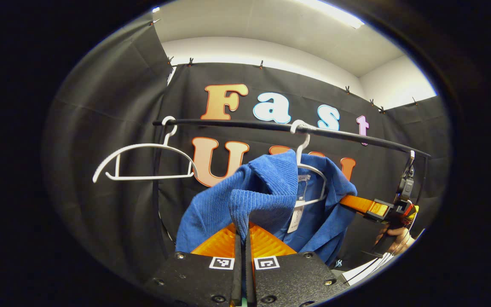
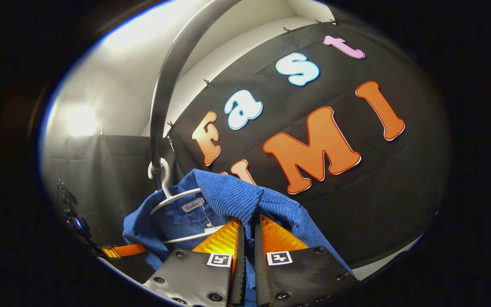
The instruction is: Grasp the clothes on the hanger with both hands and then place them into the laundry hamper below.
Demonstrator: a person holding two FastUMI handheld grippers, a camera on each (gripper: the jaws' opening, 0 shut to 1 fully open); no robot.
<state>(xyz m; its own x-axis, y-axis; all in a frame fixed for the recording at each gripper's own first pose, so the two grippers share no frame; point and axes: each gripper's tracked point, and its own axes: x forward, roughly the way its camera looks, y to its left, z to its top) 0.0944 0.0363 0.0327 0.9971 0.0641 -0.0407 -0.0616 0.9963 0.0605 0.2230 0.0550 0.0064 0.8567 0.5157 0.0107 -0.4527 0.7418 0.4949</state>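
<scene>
**Both grippers pinch the blue garment while it hangs on its hanger**

The blue garment (image 1: 267, 200) hangs from a white hanger (image 1: 311, 170) hooked on the black rail (image 1: 271, 125), and both grippers have hold of it. In the left gripper view, the left gripper (image 1: 241, 238) has its orange fingers (image 1: 218, 244) drawn almost together, with a ribbed fold of the cloth caught between them, straight ahead of the jaws and rising up toward the hanger. In the right gripper view, the right gripper (image 2: 247, 236) is closed the same way on another fold, the cloth running down into the narrow gap between its fingers.

From the left side the right gripper is also seen coming in from the far side of the garment, a hand (image 1: 397, 238) holding it. So the two grips sit on opposite sides of the hanger's hook, and the hanger lies between and above them, along the rail.

That is what the coming move seems to turn on: the cloth is draped over the hanger's shoulders, so it likely has to lift up and off before it can go down. An empty hanger (image 1: 143, 164) hangs well apart along the rail.
</scene>
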